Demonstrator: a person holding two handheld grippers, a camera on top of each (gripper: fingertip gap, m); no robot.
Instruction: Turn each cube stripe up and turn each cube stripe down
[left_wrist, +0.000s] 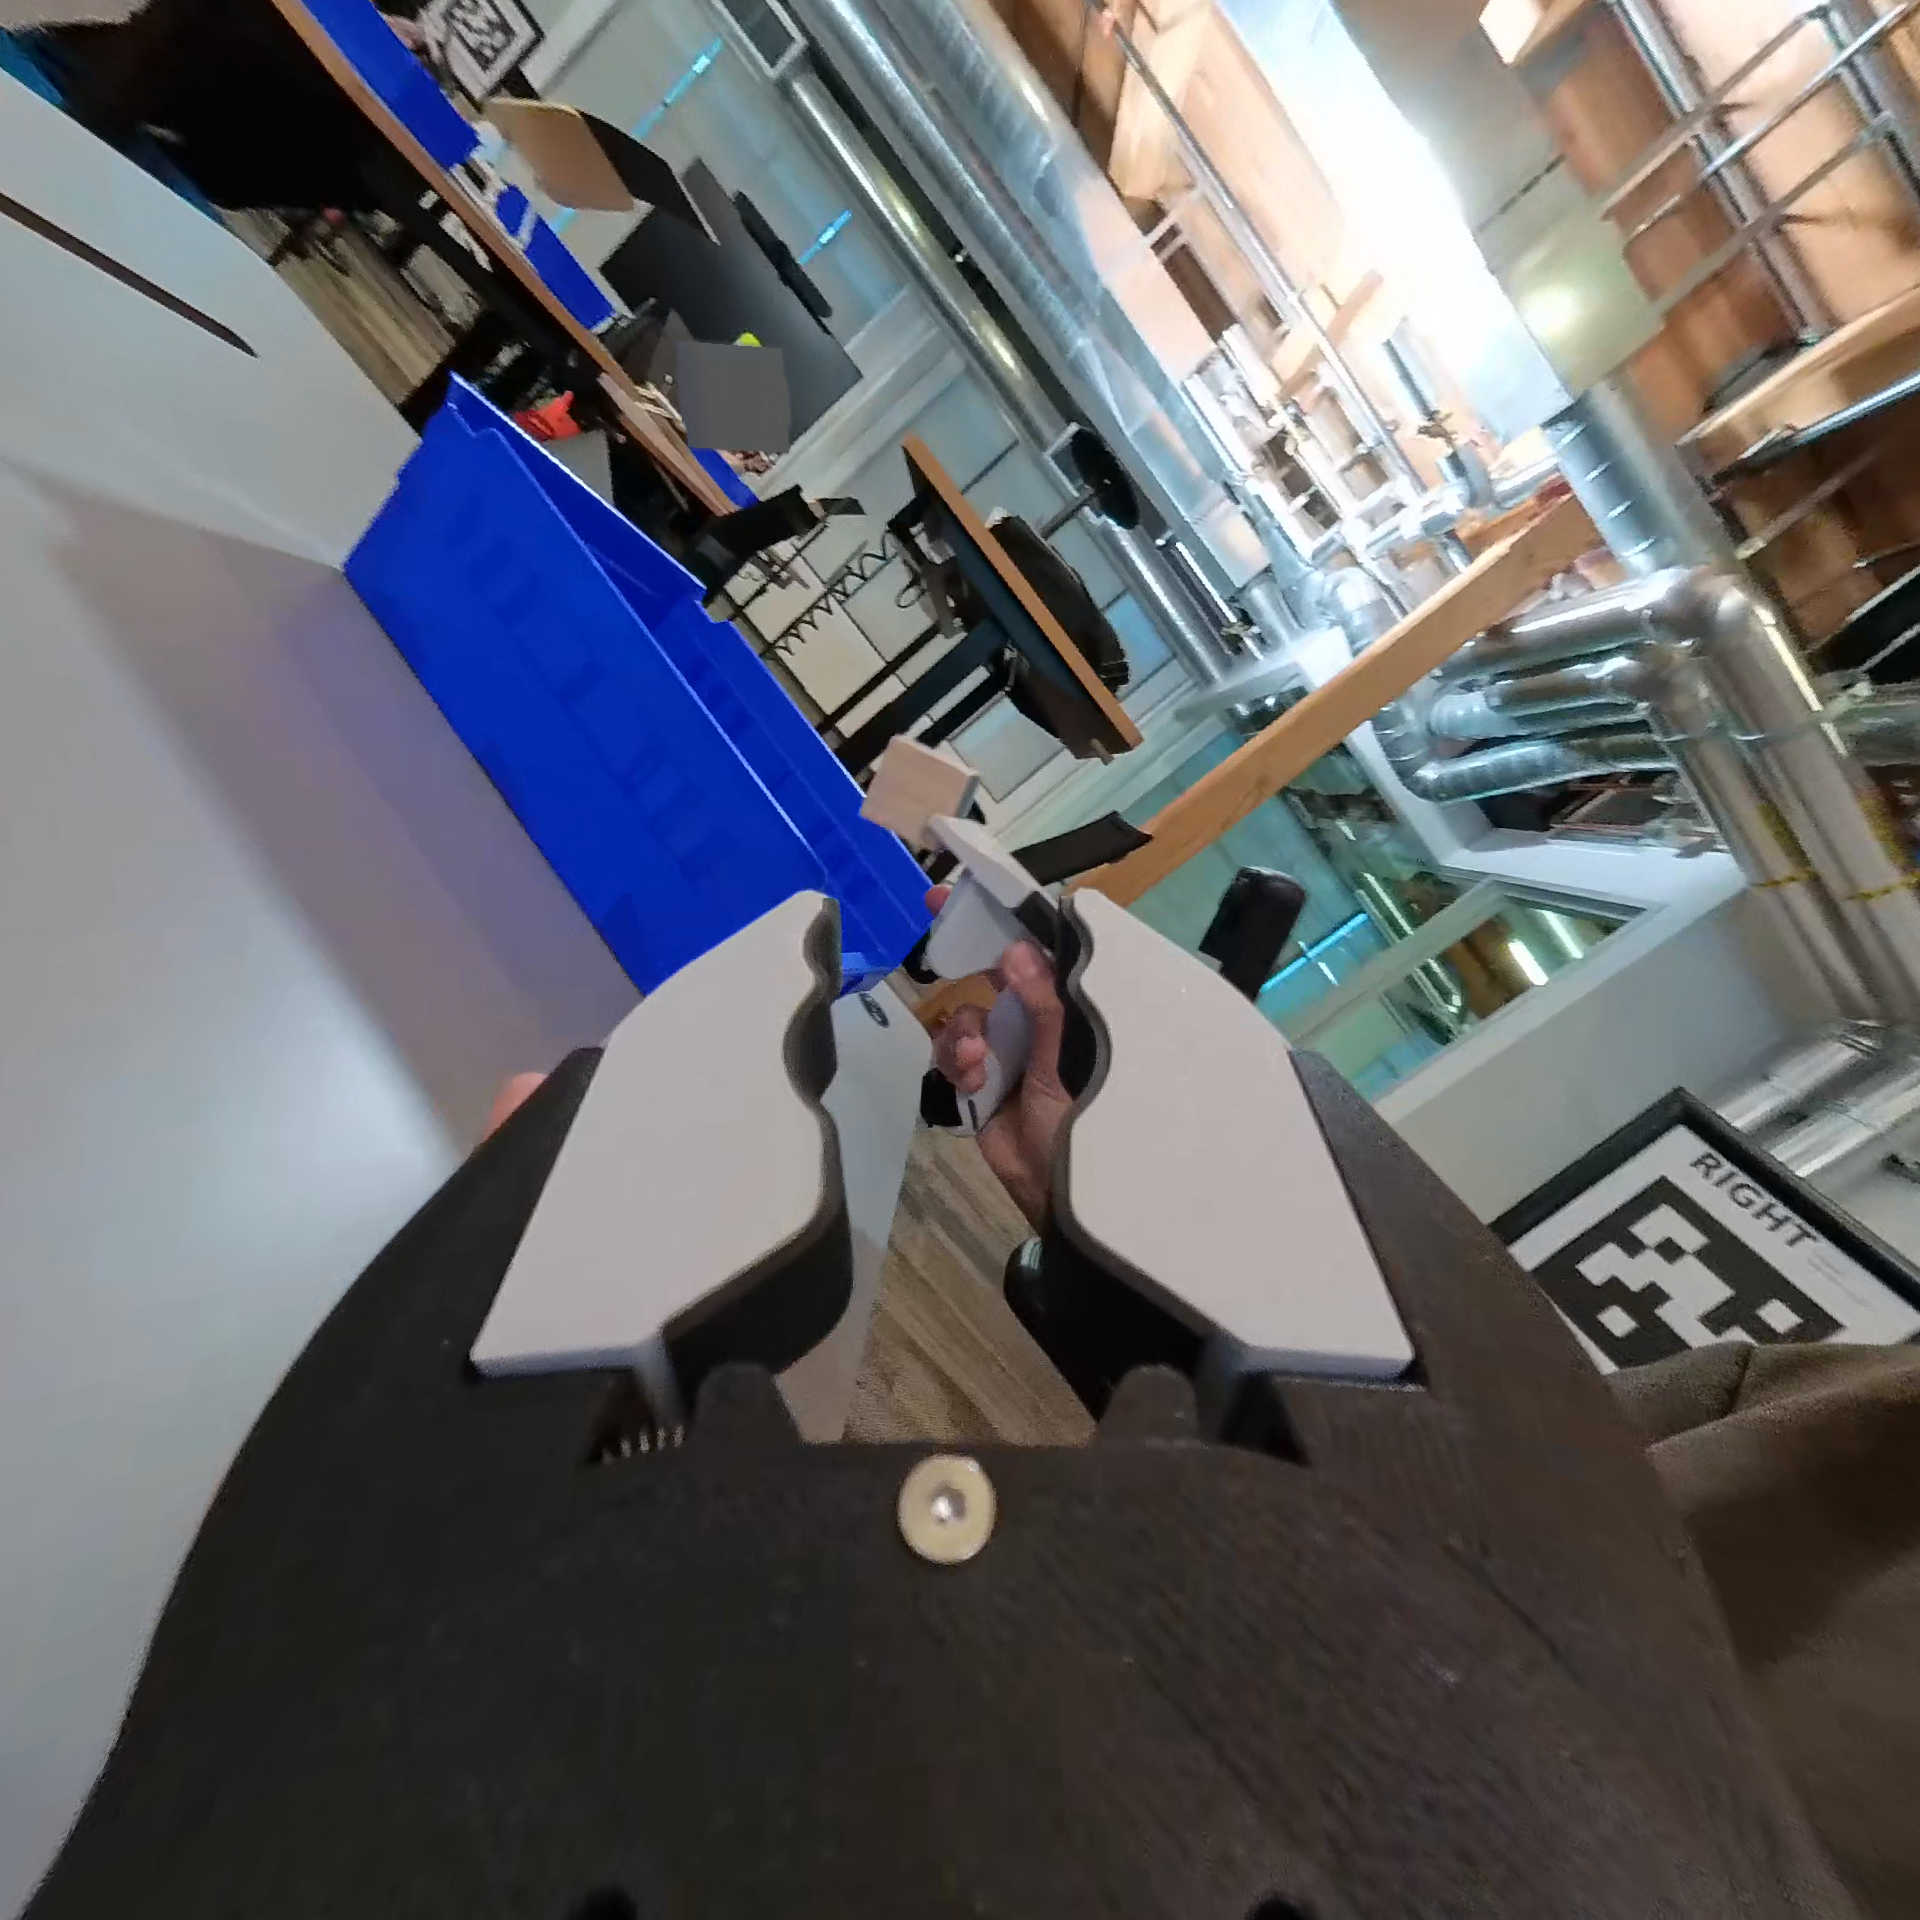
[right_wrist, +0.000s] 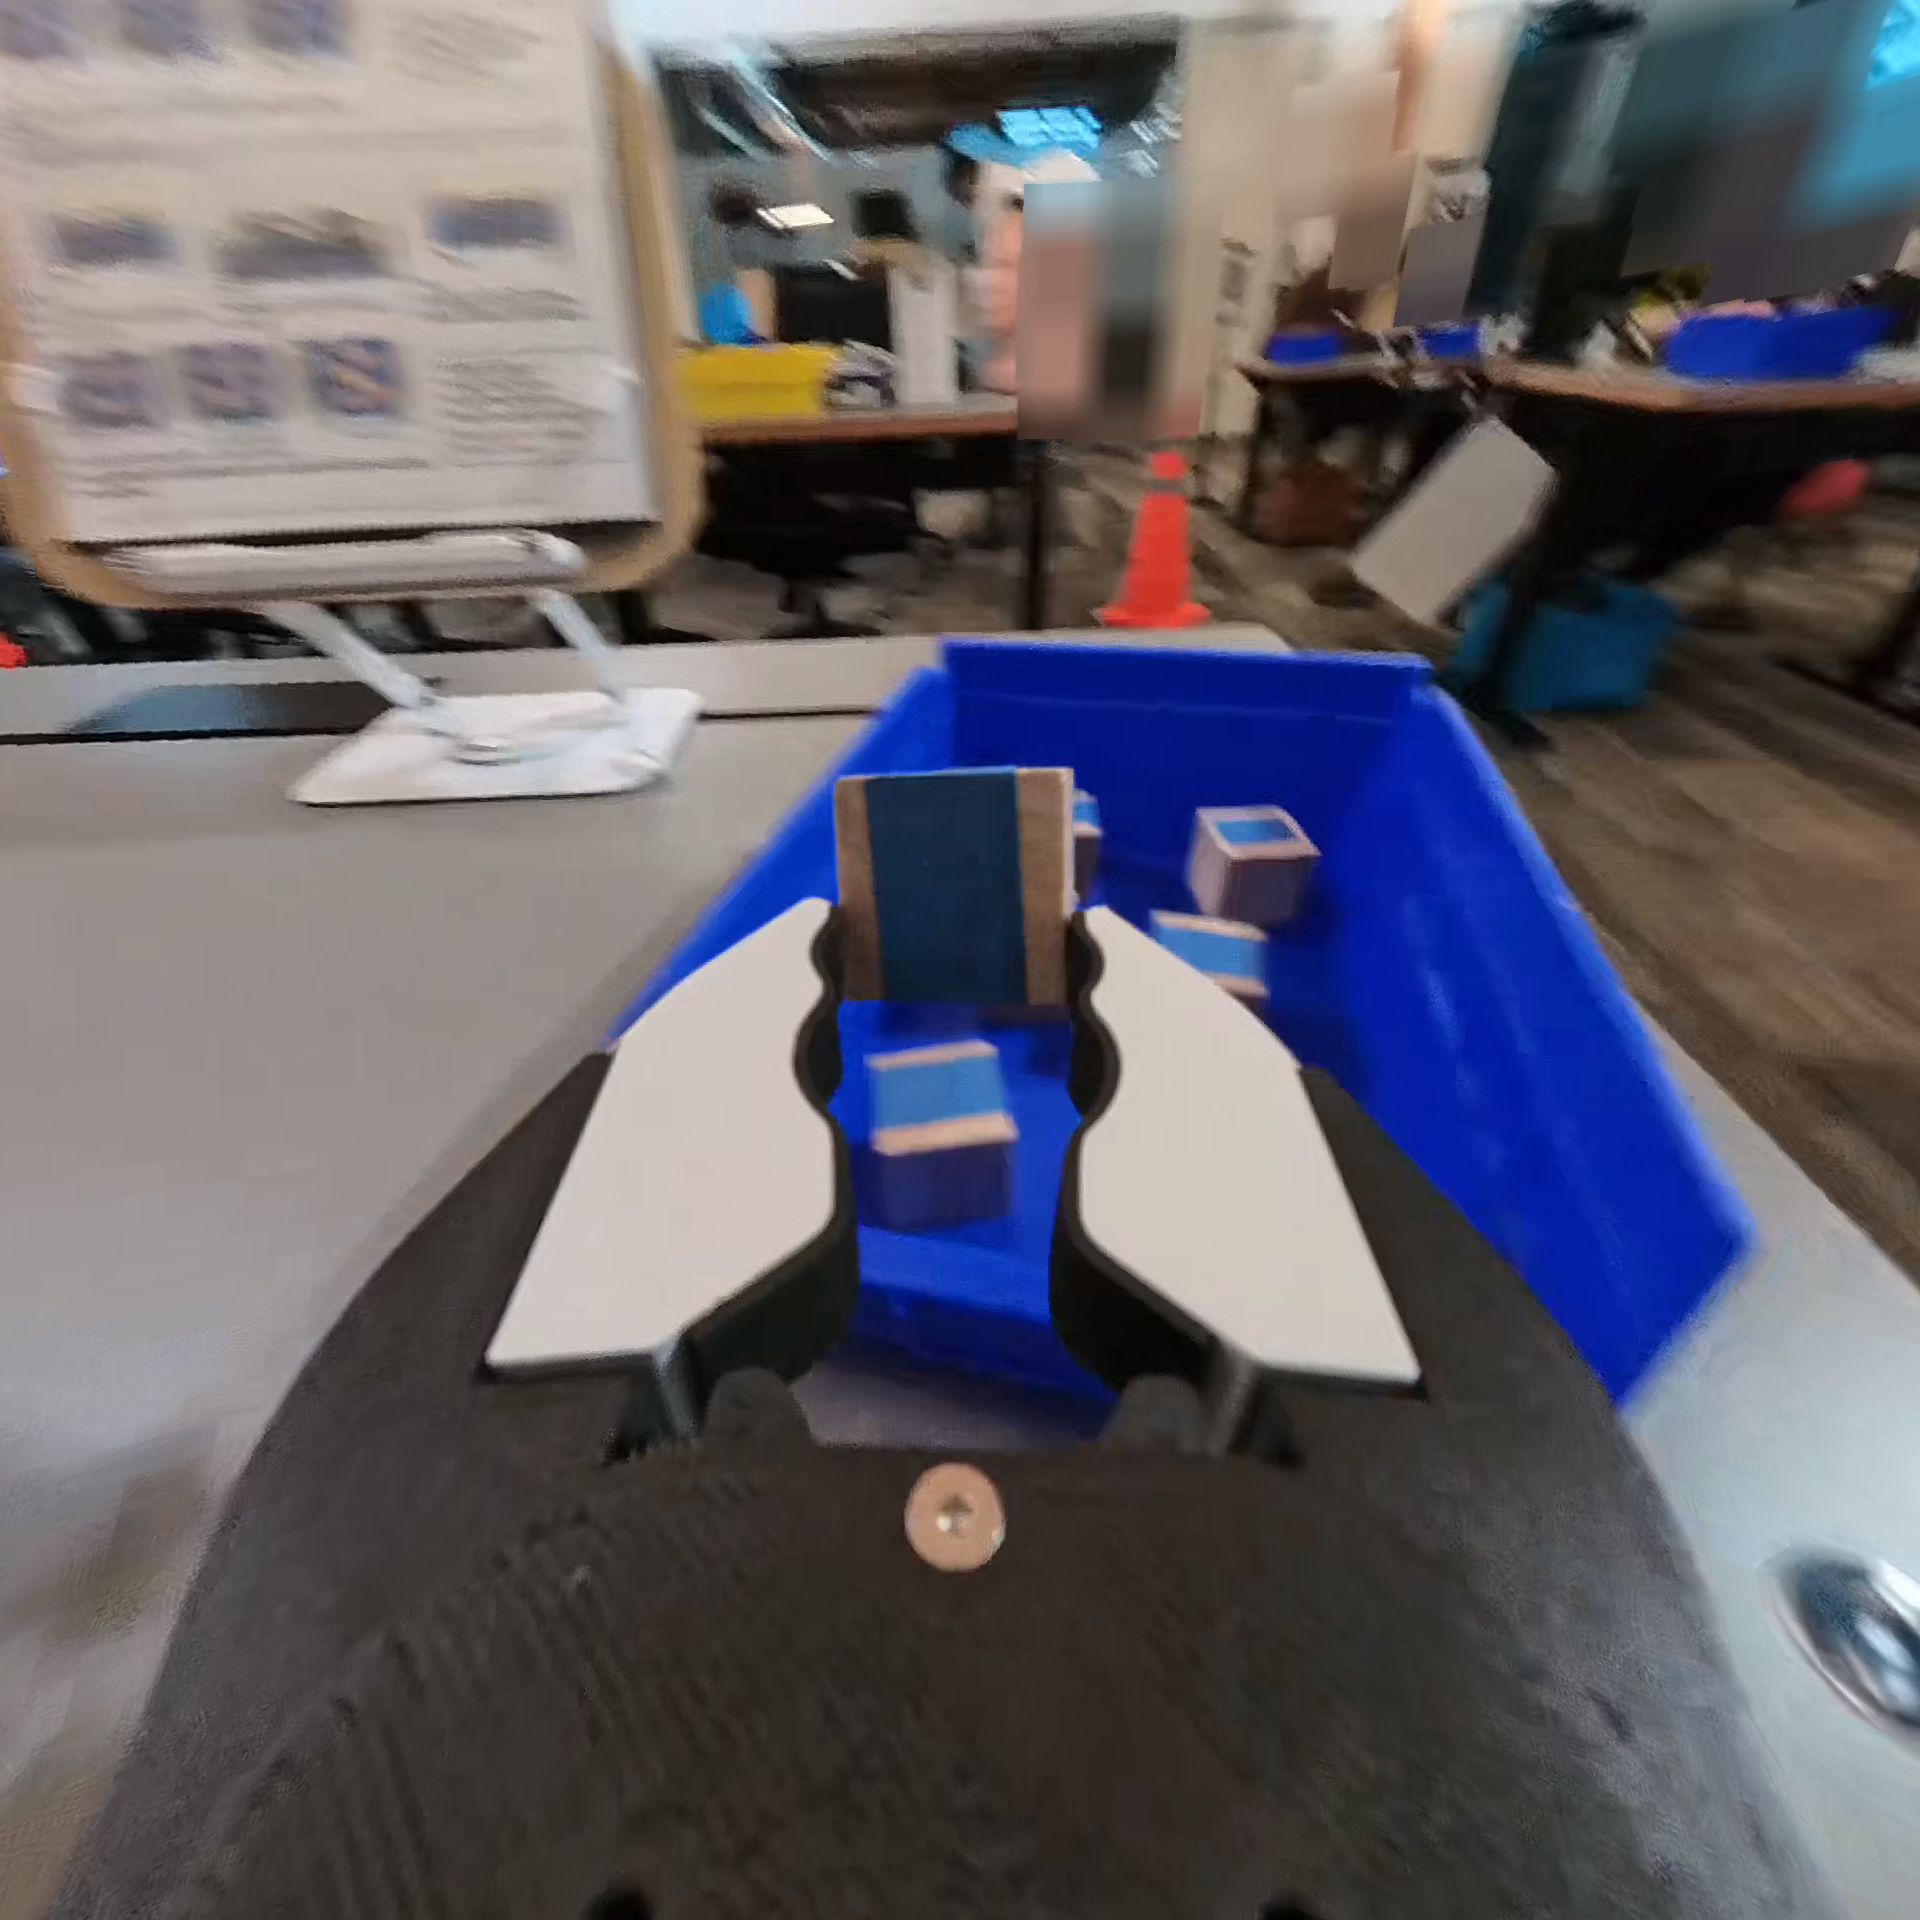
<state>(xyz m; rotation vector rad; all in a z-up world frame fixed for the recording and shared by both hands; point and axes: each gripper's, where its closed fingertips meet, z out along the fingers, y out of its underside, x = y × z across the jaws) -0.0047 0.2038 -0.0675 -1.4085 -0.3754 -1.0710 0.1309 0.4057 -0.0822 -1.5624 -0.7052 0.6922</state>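
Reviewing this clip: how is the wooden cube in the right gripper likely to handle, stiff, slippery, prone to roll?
The cube looks like solid wood, so probably stiff under the right gripper. Its flat faces likely resist rolling. It is pinched only at the fingertips, so it might pivot or slip.

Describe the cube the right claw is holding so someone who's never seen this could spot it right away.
Find the blue bin on the grey table. Above its near end, the right claw pinches one wooden cube. Unlike the cubes lying loose on the bin floor, it is lifted, with a wide dark blue stripe facing the camera.
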